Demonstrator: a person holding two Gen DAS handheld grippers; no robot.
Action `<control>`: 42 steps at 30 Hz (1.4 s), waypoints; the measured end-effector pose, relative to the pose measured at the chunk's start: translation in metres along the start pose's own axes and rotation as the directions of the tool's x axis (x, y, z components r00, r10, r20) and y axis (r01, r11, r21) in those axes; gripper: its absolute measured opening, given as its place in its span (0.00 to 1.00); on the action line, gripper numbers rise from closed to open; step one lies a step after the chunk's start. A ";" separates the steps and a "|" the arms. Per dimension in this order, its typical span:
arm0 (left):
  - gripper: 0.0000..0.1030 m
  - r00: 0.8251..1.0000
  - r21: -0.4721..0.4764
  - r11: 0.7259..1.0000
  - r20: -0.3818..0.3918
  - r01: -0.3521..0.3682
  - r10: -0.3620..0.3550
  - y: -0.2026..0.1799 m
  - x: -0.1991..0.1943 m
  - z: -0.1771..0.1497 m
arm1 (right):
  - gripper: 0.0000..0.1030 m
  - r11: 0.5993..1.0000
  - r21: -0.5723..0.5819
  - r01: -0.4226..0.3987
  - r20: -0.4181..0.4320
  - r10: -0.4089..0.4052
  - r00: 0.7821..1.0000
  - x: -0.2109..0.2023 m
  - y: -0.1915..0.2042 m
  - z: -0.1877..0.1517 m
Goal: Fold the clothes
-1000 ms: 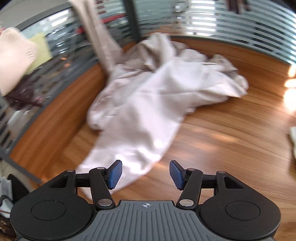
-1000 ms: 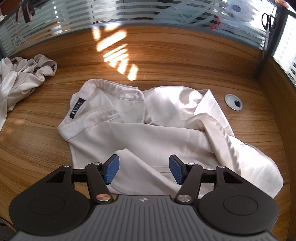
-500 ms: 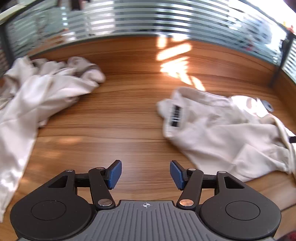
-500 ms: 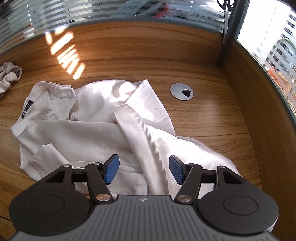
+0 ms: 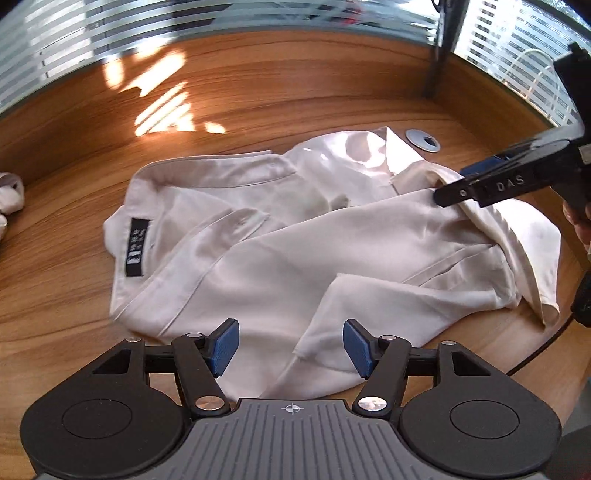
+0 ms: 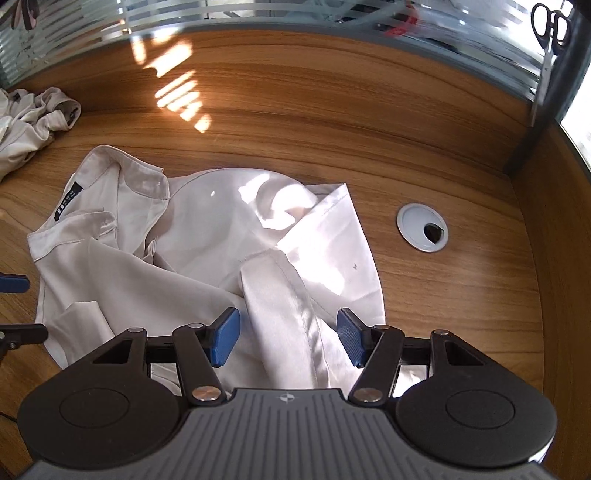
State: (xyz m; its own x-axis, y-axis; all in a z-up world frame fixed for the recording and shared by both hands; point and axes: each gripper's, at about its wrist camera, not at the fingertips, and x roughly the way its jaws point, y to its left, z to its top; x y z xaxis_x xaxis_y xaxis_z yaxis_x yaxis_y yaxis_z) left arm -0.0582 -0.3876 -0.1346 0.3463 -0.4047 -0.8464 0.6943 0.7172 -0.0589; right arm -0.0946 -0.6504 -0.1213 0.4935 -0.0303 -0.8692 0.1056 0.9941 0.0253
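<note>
A crumpled white shirt (image 5: 295, 236) with a black neck label (image 5: 137, 246) lies on the wooden desk (image 5: 258, 96); it also shows in the right wrist view (image 6: 207, 236). My left gripper (image 5: 290, 347) is open, its blue pads over the shirt's near edge, holding nothing. My right gripper (image 6: 288, 334) is open, straddling a folded sleeve (image 6: 284, 302) without closing on it. In the left wrist view the right gripper (image 5: 480, 184) comes in from the right, low over that sleeve.
A second heap of pale clothes (image 6: 29, 122) lies at the desk's far left, its edge also showing in the left wrist view (image 5: 9, 195). A grey cable grommet (image 6: 423, 227) sits right of the shirt. A frosted glass partition (image 6: 295, 14) bounds the desk's far side.
My left gripper has swung right, from the far clothes heap to the white shirt. My right gripper has shifted across the shirt to the sleeve. Both stayed open.
</note>
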 end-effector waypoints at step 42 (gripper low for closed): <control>0.10 0.945 -0.239 0.939 0.151 -0.249 0.289 0.070 -0.018 0.123 | 0.02 0.909 0.319 0.267 0.116 -0.317 0.941 -0.121 -0.074 -0.052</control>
State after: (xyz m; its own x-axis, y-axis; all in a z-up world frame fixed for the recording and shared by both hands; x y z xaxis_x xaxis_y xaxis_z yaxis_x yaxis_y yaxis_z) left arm 0.0622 -0.3998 -0.0583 0.6232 -0.2612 -0.7371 0.4152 0.9093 0.0288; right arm -0.2073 -0.7145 -0.0442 0.5314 -0.3560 -0.7687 0.5030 0.8627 -0.0519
